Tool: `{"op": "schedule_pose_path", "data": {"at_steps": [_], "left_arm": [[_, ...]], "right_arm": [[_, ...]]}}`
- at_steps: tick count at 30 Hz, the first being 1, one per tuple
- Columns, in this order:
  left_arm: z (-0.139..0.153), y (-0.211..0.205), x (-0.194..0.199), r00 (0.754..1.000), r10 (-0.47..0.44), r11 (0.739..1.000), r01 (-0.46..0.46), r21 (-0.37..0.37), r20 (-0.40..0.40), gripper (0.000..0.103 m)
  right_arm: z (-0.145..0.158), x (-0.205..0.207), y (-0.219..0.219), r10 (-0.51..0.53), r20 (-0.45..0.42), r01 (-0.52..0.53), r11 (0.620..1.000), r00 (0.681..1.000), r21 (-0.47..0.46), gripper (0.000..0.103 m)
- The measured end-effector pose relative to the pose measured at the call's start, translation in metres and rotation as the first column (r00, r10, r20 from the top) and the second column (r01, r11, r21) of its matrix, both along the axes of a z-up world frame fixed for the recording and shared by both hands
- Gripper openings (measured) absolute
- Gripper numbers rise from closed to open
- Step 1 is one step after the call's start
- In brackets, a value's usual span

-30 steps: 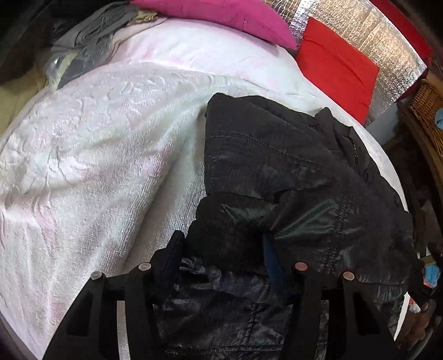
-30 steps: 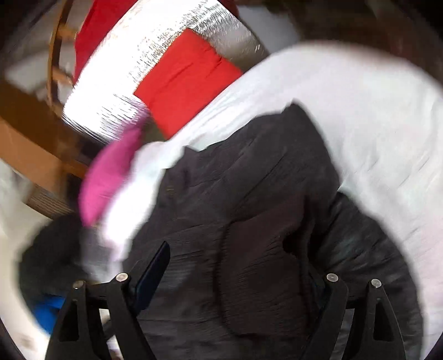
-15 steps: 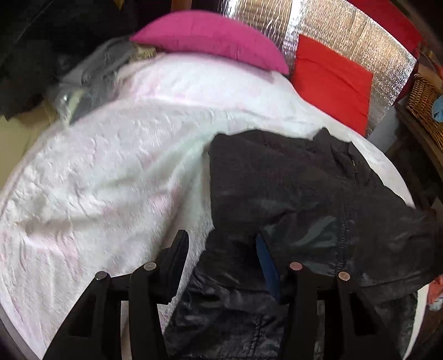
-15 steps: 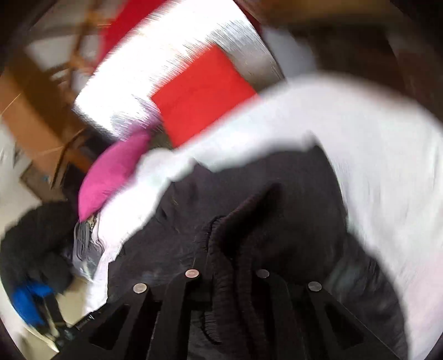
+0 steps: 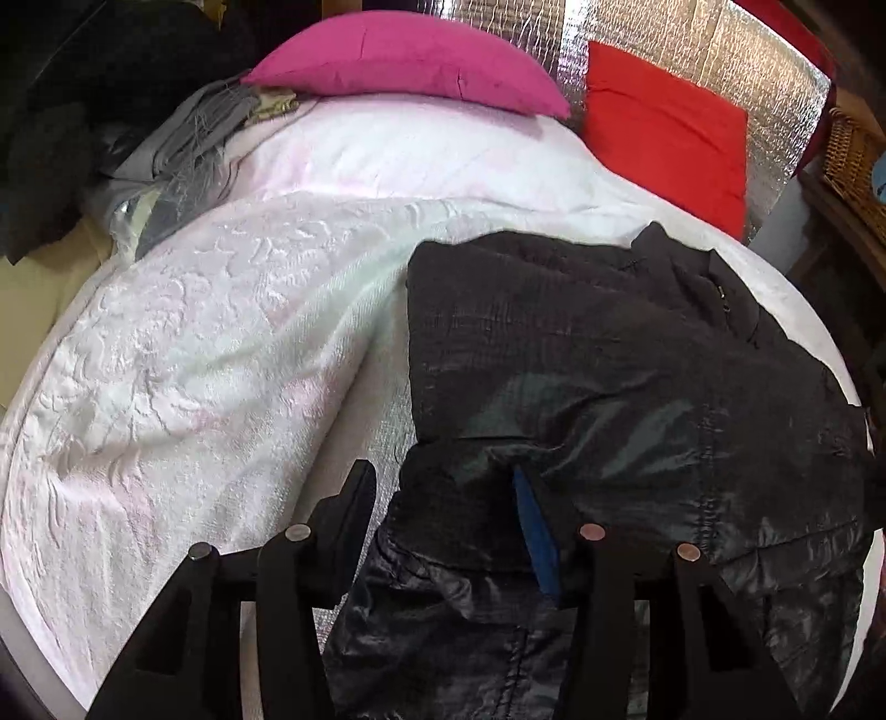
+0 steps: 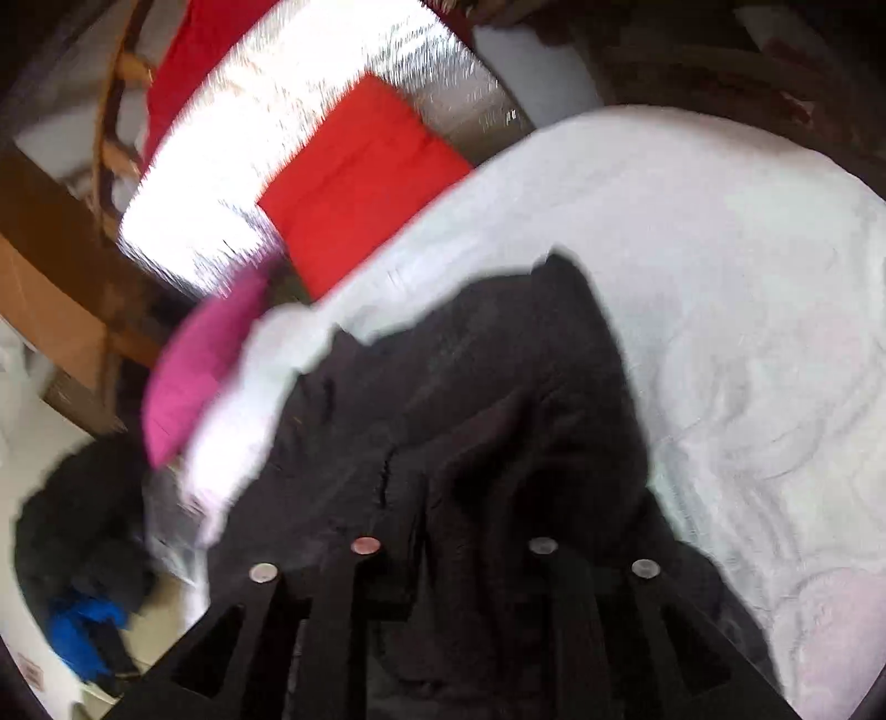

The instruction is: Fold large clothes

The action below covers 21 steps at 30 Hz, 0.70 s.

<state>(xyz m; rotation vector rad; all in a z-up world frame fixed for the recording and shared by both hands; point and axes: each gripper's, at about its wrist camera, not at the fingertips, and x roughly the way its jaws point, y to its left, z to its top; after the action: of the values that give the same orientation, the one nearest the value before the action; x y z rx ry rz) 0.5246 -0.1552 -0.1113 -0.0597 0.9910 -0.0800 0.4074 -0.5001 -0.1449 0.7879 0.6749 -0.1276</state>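
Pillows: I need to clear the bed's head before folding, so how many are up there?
2. A pink pillow lies at the head of the bed; a red pillow leans on the silver panel beside it. More may be hidden.

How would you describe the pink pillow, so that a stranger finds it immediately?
Start from the bed with the white textured blanket. At its far end, before the shiny silver foil panel, lie two cushions. The long magenta fabric pillow lies left of the flat square red cushion; only it is pink and plump.

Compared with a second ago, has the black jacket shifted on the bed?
Yes. In the left wrist view the black jacket now sits farther from the pink pillow, with more white bedspread showing between them.
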Motion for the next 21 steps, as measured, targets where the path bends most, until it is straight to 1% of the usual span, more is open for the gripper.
{"op": "schedule_pose_path", "data": {"at_steps": [1,2,3,4,5,8,10,12,13,14,15,16,17,18,21], "left_arm": [[-0.006,0.009,0.002,1.0,0.0,1.0,0.0,0.001,0.008,0.054],[-0.004,0.011,0.002,1.0,0.004,1.0,-0.004,0.001,0.017,0.059],[-0.003,0.014,0.003,1.0,0.011,1.0,-0.011,-0.005,0.025,0.062],[-0.002,0.016,0.003,0.999,0.017,1.0,-0.017,-0.015,0.03,0.063],[-0.001,0.018,0.003,0.999,0.021,0.999,-0.02,-0.032,0.031,0.063],[-0.008,0.022,0.006,1.0,0.02,0.998,-0.02,-0.062,-0.006,0.063],[-0.018,0.021,0.01,0.999,0.02,0.998,-0.022,-0.058,-0.046,0.063],[-0.023,0.021,0.012,0.998,0.013,0.997,-0.018,-0.073,-0.061,0.061],[-0.023,0.02,0.012,0.998,0.008,0.997,-0.013,-0.081,-0.063,0.055],[-0.023,0.02,0.012,0.998,-0.002,0.996,-0.004,-0.092,-0.064,0.052],[-0.021,0.019,0.011,0.998,-0.001,0.996,-0.004,-0.086,-0.058,0.051],[-0.018,0.018,0.01,0.999,-0.001,0.996,-0.003,-0.084,-0.048,0.047],[-0.017,0.017,0.01,0.999,-0.001,0.997,-0.003,-0.081,-0.042,0.046],[-0.015,0.018,0.01,0.999,0.0,0.997,-0.003,-0.081,-0.034,0.045],[-0.013,0.019,0.009,1.0,0.013,0.998,-0.015,-0.064,-0.023,0.045]], "right_arm": [[0.003,-0.007,-0.004,-0.011,0.018,0.011,1.0,1.0,-0.006,0.062],[0.01,-0.017,-0.01,-0.039,0.038,0.04,0.999,0.998,-0.018,0.095],[0.015,-0.027,-0.016,-0.081,0.064,0.083,0.996,0.995,-0.027,0.1],[0.018,-0.039,-0.024,-0.14,0.114,0.145,0.989,0.984,-0.031,0.1],[0.017,-0.043,-0.028,-0.154,0.12,0.158,0.987,0.981,-0.027,0.1],[0.002,-0.035,-0.039,-0.113,0.052,0.112,0.993,0.992,0.022,0.099],[-0.01,-0.022,-0.034,-0.077,0.01,0.077,0.997,0.997,0.01,0.096],[-0.026,-0.003,-0.025,-0.024,-0.074,0.023,1.0,0.997,-0.02,0.068],[-0.033,0.005,-0.018,-0.003,-0.101,0.0,1.0,0.995,-0.026,0.065],[-0.038,0.01,-0.01,0.001,-0.141,-0.01,0.998,0.99,-0.065,0.061],[-0.036,0.011,-0.004,0.0,-0.149,-0.019,0.992,0.989,-0.125,0.05],[-0.031,0.011,-0.001,0.009,-0.146,-0.032,0.988,0.989,-0.152,0.044],[-0.024,0.008,0.001,0.011,-0.143,-0.036,0.985,0.99,-0.17,0.038],[-0.013,0.005,0.003,0.01,-0.122,-0.034,0.98,0.992,-0.196,0.034],[0.012,-0.007,0.01,0.012,-0.054,-0.025,0.969,0.998,-0.247,0.032]]}}
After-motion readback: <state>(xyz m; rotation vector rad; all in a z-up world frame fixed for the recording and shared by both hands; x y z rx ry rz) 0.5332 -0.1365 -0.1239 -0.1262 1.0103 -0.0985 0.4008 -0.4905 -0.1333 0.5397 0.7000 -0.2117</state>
